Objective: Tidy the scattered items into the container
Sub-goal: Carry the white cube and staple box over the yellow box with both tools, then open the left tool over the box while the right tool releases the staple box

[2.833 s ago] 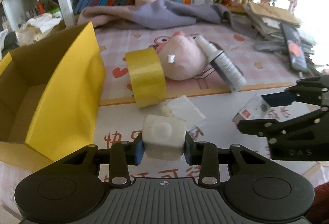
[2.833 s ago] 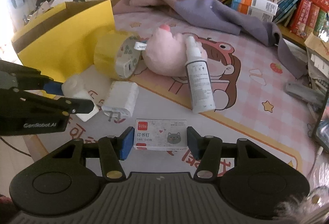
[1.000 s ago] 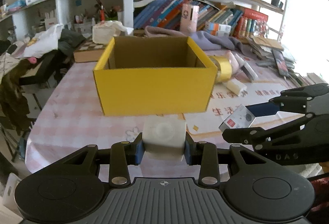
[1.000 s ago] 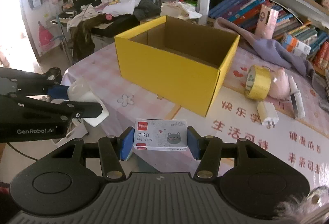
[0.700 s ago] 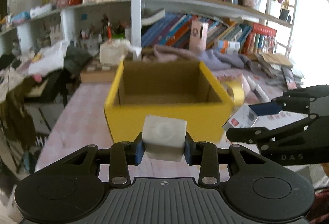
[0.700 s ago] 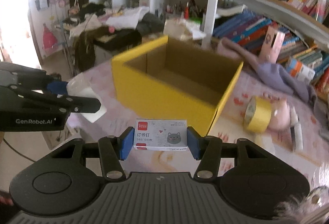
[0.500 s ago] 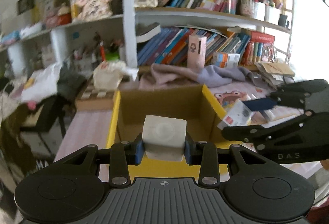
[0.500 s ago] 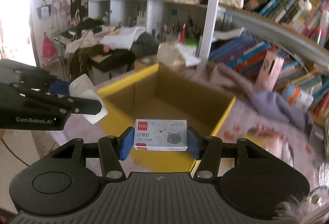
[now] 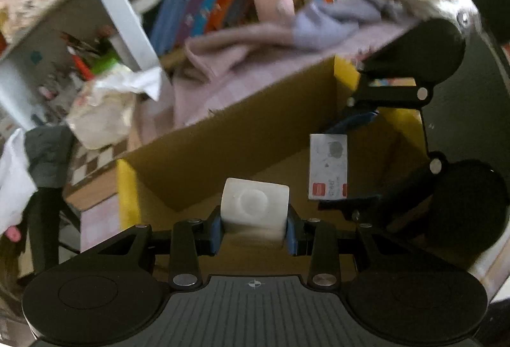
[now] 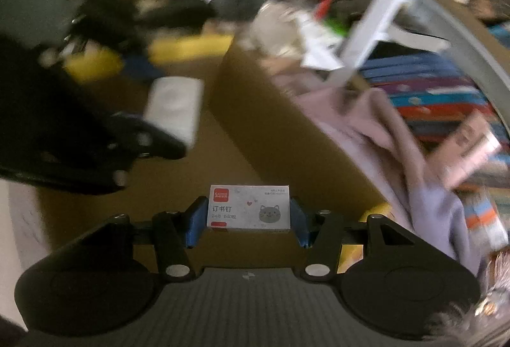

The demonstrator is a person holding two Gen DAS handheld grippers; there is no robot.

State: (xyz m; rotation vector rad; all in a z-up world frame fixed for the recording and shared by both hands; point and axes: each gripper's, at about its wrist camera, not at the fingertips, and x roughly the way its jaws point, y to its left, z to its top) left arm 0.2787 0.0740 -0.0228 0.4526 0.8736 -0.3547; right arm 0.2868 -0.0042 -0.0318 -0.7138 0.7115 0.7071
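Both grippers, left (image 9: 255,229) squeezing the white block (image 9: 255,206), right (image 10: 248,224) pinching the staple box (image 10: 249,207), are crowding over the yellow box (image 9: 127,187), risking a collision.

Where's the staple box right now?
The staple box is clamped in the right gripper, held over the open yellow cardboard box. In the left wrist view it shows at right, beside the white cube in the left gripper.
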